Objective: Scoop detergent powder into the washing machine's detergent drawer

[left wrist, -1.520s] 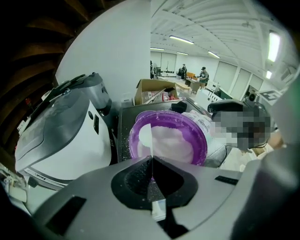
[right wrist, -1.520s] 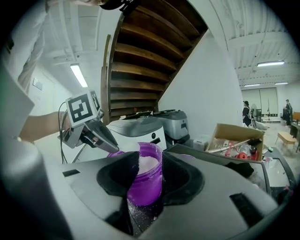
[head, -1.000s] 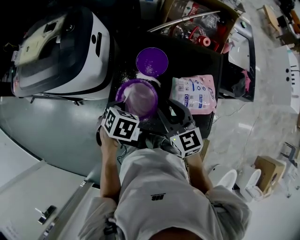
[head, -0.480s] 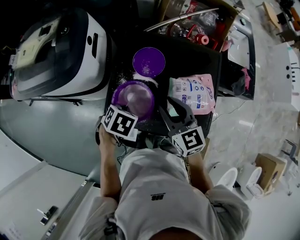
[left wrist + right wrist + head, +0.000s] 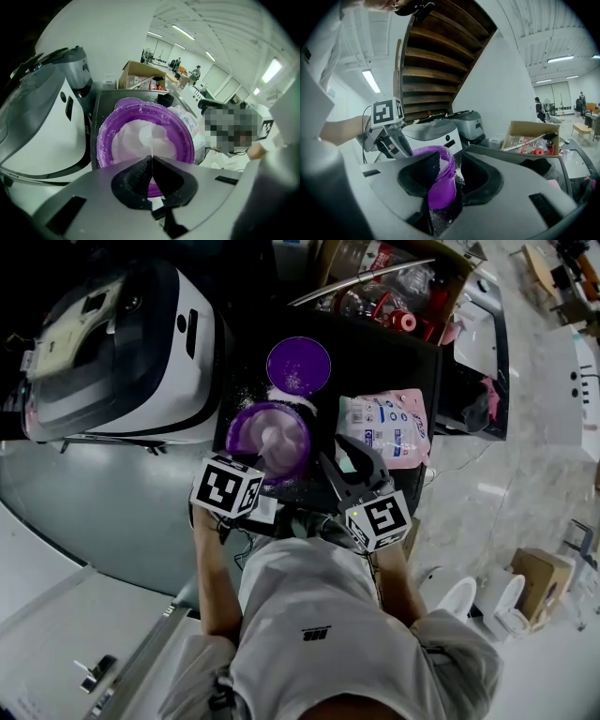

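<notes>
A purple tub (image 5: 246, 420) of white detergent powder (image 5: 126, 140) stands on a black table (image 5: 389, 352) beside the white washing machine (image 5: 112, 343). My left gripper (image 5: 258, 461) is shut on the thin handle of a white scoop (image 5: 151, 138), whose bowl rests in the powder. The jaws meet on the handle (image 5: 151, 161) at the tub's near rim. My right gripper (image 5: 321, 463) is shut on the tub's wall (image 5: 440, 185) at its right side. Powder grains cling to its pads (image 5: 423, 173). The machine's detergent drawer does not show.
The tub's purple lid (image 5: 299, 365) lies just behind it with spilled powder between. A pink detergent bag (image 5: 386, 427) lies right of the tub. A cardboard box (image 5: 394, 282) of bottles sits at the table's far end. The washing machine (image 5: 436, 131) stands left.
My left gripper has drawn slightly back and left over the tub's near rim, and the scoop's bowl now lies in the middle of the powder. The right gripper stays on the tub.
</notes>
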Tool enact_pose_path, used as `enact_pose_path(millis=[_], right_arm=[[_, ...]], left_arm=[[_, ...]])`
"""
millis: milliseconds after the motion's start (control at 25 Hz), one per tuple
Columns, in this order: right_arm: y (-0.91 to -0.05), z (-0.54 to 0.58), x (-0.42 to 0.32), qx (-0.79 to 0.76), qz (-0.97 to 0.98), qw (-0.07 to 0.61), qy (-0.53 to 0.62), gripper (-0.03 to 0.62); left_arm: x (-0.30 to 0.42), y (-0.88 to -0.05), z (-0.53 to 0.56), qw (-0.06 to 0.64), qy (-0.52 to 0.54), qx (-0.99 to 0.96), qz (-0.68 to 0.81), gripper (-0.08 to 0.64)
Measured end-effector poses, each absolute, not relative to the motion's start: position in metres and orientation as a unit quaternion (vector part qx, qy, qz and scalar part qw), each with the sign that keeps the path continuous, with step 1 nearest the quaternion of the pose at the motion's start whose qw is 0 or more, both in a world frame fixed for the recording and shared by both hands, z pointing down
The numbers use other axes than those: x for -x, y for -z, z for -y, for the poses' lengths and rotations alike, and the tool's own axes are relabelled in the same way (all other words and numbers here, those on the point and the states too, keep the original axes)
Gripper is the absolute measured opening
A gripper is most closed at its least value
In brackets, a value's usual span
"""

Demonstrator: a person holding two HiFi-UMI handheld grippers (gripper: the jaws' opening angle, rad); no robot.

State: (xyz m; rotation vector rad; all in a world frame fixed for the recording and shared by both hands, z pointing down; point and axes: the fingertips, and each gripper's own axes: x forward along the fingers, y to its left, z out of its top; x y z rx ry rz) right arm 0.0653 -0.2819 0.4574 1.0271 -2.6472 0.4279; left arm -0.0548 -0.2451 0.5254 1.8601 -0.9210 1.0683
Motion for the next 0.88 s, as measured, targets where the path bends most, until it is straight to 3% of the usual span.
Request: enact_pose_path(millis=[880], right_arm=[[-0.464,0.237,-0.016,-0.385,0.898,0.168,-0.133,0.138]], left_arm=[[0.066,-0.490,0.233,0.464,-0.130,-0.809,0.336,0.015]])
